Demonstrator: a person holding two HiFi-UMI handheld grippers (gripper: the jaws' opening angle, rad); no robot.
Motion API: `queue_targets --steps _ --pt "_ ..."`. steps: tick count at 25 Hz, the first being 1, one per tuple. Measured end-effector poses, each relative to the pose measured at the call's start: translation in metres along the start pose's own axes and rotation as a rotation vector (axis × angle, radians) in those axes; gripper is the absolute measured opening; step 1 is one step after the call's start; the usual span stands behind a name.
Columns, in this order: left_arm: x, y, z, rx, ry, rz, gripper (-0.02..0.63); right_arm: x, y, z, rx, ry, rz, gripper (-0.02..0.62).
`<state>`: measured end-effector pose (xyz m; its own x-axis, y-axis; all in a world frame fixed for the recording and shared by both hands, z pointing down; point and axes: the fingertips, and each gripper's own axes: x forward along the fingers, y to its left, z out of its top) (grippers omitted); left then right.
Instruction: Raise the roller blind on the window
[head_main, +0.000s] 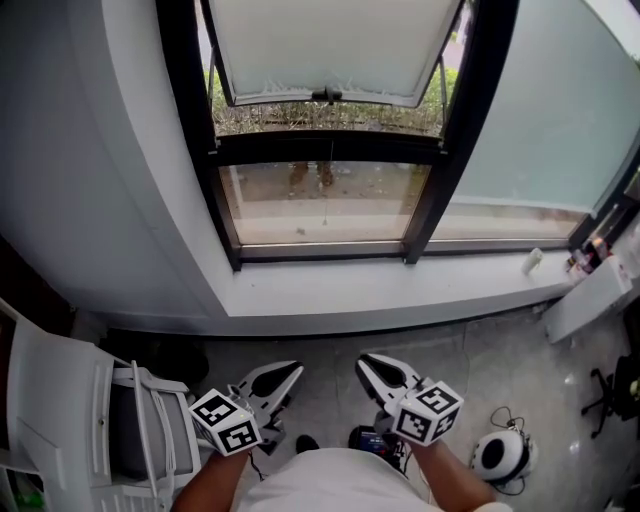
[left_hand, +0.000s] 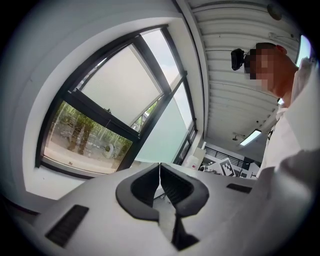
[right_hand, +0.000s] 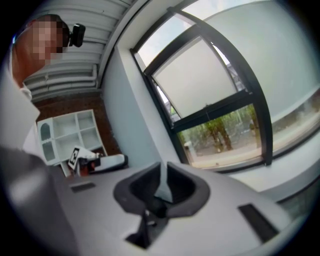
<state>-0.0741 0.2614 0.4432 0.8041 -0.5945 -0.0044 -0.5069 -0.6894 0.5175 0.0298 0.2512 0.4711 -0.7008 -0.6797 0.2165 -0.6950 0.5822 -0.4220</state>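
While both tongs hang low in front of the person's torso, the roller blind (head_main: 335, 45) sits in the upper part of the black-framed window (head_main: 452, 130). Its hem lies just above the mid crossbar.

Task item: blind pale and flat, with a dark fitting (head_main: 326, 95) at hem centre. A thin cord appears to hang from it over the clear lower pane (head_main: 325, 200). Trees and ground show through that pane.

Tongs:
- Left tongs (head_main: 296, 368): closed, tips touching, empty, pointing toward the window. Well apart from the blind.
- Right tongs (head_main: 362, 359): closed to a hairline, nothing btwn tips, angled likewise. Well apart from the blind.

In the way: the white sill (head_main: 400, 285) and the wall below it run across btwn tongs and glass.

Surroundings:
- Pale frosted-looking pane (head_main: 540, 110) to the right of the frame post.
- Small white object (head_main: 533, 261) near the sill's right end; type can't be told.
- White plastic chair (head_main: 70, 400) at the floor's left edge, just beside the left tongs.
- White round device (head_main: 505, 455) w/ cable on the floor, near the right tongs.
- Black chair base (head_main: 610, 395) at the floor's right edge.
- White shelf unit (right_hand: 67, 135) against the side wall, per right gripper view.

Print: square b/w marker patterns on the left cube (head_main: 228, 420) and right cube (head_main: 430, 410).
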Motion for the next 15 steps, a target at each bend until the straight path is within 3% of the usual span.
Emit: queue_targets --steps 7,15 --pt "-0.003 0.019 0.018 0.011 -0.028 0.012 0.022 0.016 0.001 0.012 -0.034 -0.008 -0.018 0.064" --pt "0.016 0.043 0.031 0.05 -0.038 0.047 0.021 0.039 -0.027 0.027 -0.061 -0.004 -0.026 0.064"
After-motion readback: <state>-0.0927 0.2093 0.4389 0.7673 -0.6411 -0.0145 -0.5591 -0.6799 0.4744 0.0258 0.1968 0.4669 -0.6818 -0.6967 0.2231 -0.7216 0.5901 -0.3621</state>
